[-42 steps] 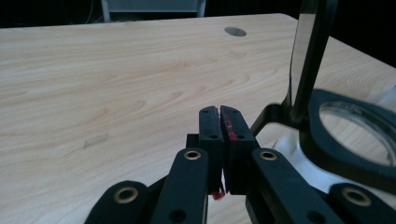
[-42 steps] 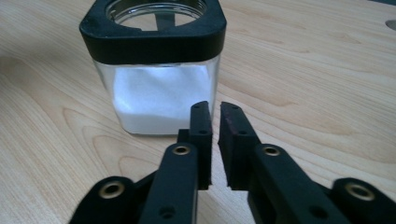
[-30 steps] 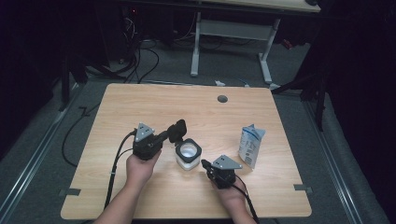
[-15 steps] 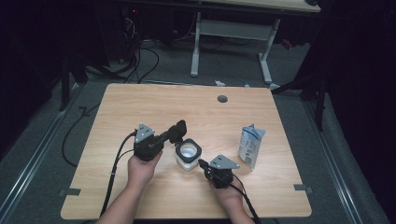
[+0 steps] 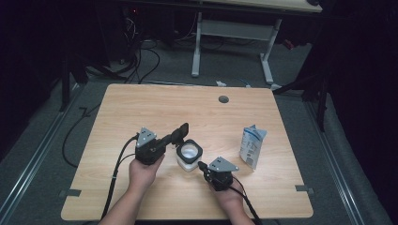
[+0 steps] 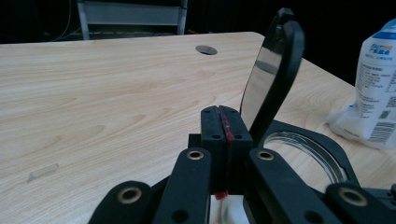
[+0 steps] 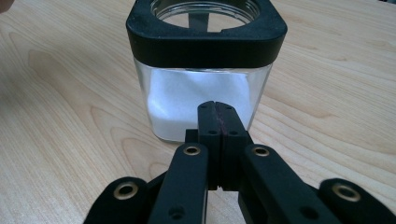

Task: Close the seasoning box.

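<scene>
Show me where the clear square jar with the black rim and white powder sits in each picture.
High view: the clear square jar with the black rim stands on the wooden table, lower middle, between the two grippers.
Left gripper view: its black rim and raised lid lie right of the shut jaws.
Right gripper view: the jar stands top centre, just beyond the shut jaws.
Shared landmark: the table's light wood grain.

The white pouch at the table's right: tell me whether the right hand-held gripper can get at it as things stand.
Probably yes. The right hand-held gripper points at the jar, jaws shut, but bare table lies between it and the white pouch; it would need to turn and open.
</scene>
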{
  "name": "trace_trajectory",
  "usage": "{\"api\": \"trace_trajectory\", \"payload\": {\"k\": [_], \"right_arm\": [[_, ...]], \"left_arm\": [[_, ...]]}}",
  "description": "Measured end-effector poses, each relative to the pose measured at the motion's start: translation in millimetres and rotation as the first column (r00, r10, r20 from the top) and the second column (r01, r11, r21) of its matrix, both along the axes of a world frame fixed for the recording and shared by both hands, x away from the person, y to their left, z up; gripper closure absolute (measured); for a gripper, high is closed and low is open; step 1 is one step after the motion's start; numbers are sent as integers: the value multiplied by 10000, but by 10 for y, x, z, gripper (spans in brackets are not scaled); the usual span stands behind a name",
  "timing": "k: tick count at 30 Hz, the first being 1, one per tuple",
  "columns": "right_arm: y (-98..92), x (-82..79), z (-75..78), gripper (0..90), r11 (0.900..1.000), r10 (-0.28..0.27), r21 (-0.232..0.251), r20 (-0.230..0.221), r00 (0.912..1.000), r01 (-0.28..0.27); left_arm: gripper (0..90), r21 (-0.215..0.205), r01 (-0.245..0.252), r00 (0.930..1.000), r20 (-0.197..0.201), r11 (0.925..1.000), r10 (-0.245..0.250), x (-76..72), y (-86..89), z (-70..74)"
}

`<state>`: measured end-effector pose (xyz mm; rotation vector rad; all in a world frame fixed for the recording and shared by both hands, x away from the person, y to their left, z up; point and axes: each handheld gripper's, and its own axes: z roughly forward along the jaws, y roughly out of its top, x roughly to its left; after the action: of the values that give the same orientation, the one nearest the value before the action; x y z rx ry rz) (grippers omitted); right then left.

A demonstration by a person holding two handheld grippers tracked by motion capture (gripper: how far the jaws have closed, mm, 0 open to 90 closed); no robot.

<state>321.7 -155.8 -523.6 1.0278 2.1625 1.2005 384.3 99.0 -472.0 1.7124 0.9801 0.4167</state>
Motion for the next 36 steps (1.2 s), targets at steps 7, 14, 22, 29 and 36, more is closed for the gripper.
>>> {"api": "trace_trajectory", "payload": {"k": [7,14,22,29,36], "right_arm": [[7,-11,5,898,10000,30,30,55,10000,-31],[7,-16,3,897,10000,27,36,45,10000,-27],[-1,-27,8,894,10000,30,-8,41,10000,-30],[-45,-11,10,873,9997,-223,77,-147,9996,225],[-113,11,26,868,9981,-603,105,-259,9978,606]], "left_arm": [[885,165,256,9996,99,9995,-258,-70,-50,-19],[877,283,498,9985,232,9984,-505,-153,-113,-44],[852,816,287,9989,334,9962,-315,-231,43,-138],[837,1637,80,9999,-107,9865,-64,-300,390,-349],[779,1630,-375,9970,-603,9859,479,-375,715,-511]]}}
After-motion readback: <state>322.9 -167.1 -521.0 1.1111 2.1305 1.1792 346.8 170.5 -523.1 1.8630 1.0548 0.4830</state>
